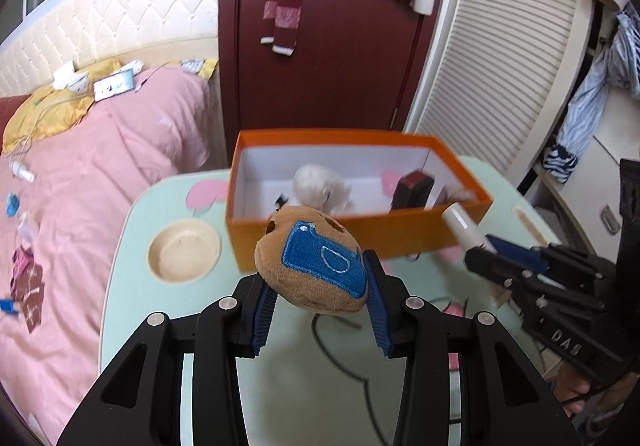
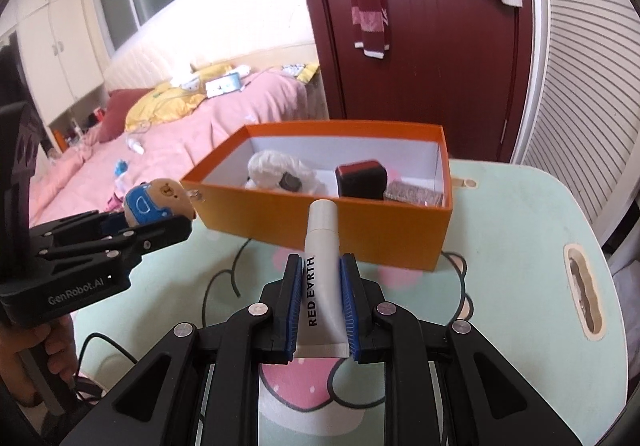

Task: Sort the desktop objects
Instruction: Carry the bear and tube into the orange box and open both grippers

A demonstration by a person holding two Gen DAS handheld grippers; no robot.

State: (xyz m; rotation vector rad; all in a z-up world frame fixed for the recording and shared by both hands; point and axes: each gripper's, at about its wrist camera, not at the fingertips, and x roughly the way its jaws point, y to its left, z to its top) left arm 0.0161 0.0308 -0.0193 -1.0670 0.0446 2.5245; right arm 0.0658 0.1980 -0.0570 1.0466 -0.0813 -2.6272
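My left gripper (image 1: 320,278) is shut on a brown plush toy (image 1: 310,266) with a blue patch, lifted above the mint-green table (image 1: 132,238). The same plush toy (image 2: 156,200) shows at the left of the right wrist view, in the left gripper (image 2: 160,224). My right gripper (image 2: 320,266) is shut on a white cream tube (image 2: 322,254) whose cap points toward the orange box (image 2: 320,222). That tube (image 1: 460,222) and the right gripper (image 1: 492,254) appear at the right of the left wrist view. The orange box (image 1: 352,234) holds a white fluffy item (image 1: 320,186), a dark red case (image 1: 412,190) and a brownish pad (image 2: 414,196).
A round beige recess (image 1: 184,250) sits in the table left of the box, an oval one (image 2: 584,294) at the table's right side. A pink bed (image 1: 92,174) strewn with small things lies to the left. A dark red door (image 1: 332,26) stands behind the box.
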